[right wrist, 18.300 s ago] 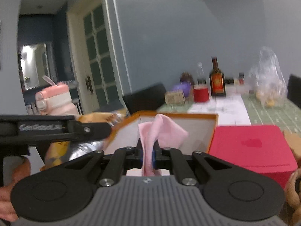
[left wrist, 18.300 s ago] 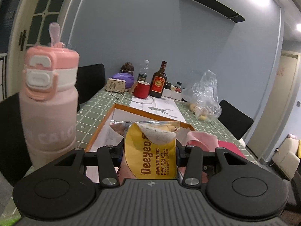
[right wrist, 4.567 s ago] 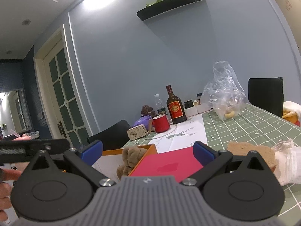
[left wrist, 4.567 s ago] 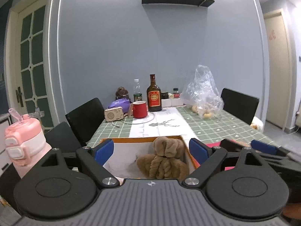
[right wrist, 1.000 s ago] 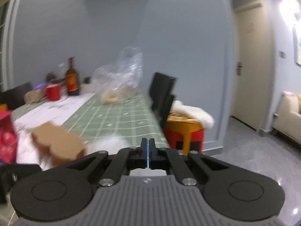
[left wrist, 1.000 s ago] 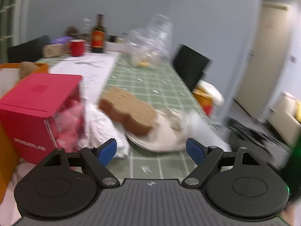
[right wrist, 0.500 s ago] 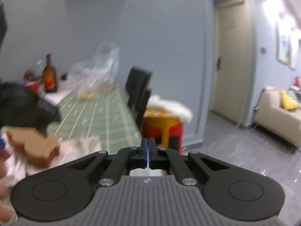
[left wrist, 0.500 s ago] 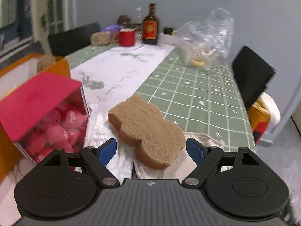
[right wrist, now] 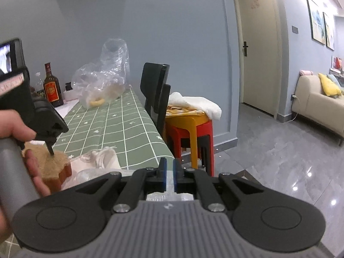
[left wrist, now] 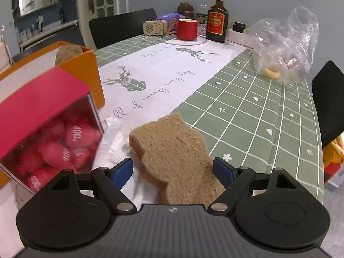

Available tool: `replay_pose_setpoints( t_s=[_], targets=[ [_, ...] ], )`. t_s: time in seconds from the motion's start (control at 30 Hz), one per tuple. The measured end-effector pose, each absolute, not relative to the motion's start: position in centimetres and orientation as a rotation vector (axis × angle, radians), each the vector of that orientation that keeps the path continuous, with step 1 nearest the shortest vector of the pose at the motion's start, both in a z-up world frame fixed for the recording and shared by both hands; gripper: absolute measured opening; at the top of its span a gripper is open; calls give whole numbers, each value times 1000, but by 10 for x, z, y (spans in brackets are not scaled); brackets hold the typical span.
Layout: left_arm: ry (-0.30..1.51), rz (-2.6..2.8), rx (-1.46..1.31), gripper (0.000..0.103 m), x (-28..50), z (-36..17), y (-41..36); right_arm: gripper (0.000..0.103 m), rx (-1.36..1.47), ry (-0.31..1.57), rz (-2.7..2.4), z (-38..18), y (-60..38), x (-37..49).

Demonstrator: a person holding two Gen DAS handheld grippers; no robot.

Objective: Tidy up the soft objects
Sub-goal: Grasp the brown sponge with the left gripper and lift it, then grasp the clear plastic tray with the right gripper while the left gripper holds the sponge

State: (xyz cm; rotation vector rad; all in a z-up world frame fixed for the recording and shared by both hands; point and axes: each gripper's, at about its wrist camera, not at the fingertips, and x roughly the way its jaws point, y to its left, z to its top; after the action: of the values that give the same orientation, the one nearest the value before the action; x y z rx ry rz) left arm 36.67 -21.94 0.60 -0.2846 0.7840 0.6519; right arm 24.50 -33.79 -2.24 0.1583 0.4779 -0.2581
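A brown fibrous sponge pad (left wrist: 172,150) lies on a white plastic bag (left wrist: 114,144) near the table's front edge. My left gripper (left wrist: 174,169) is open, its blue pads on either side of the pad's near end. The pad also shows in the right wrist view (right wrist: 52,165), under the left gripper. My right gripper (right wrist: 168,175) is nearly shut, with a narrow gap and nothing between its pads, held past the table's right corner. The orange box (left wrist: 86,68) at the left holds a brown plush toy (left wrist: 66,52).
A red-lidded clear box of pink items (left wrist: 49,133) sits left of the pad. Further back stand a red mug (left wrist: 186,29), a dark bottle (left wrist: 217,19) and a clear plastic bag (left wrist: 283,49). Black chairs (right wrist: 157,99) and stacked stools (right wrist: 189,133) stand to the right.
My left gripper has moved forward and down so the sponge pad now lies between its open pads. My right gripper has opened a slight gap and swung a little left.
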Motion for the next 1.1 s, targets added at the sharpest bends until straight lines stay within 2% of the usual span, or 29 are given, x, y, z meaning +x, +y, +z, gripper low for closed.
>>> replay_pose_setpoints(
  t_s=[0.33,0.43,0.47,0.5,0.53,0.67,0.7,0.73,1.1],
  targets=[
    [766,729,-252,100,389,-4,-229,5,186,509,-270,-26,-339,251],
    [763,656,-308,89,387,-5,-216,5,171,504,-253,-26,-332,252],
    [756,647,-333,80,385,-3,-211,5,162,497,-249,-25,-331,251],
    [738,664,-362,66,382,-1,-206,5,147,488,-252,-23,-329,250],
    [713,683,-381,60,377,2,-204,5,133,483,-255,-22,-328,250],
    [682,689,-308,55,368,20,-207,5,97,476,-269,-23,-328,250],
    [663,661,-317,42,363,26,-208,5,108,469,-270,-23,-331,249],
    [661,642,-328,38,360,32,-206,5,119,463,-273,-22,-334,249],
    [455,479,-455,37,272,90,-202,5,228,481,-236,-33,-344,254]
  ],
)
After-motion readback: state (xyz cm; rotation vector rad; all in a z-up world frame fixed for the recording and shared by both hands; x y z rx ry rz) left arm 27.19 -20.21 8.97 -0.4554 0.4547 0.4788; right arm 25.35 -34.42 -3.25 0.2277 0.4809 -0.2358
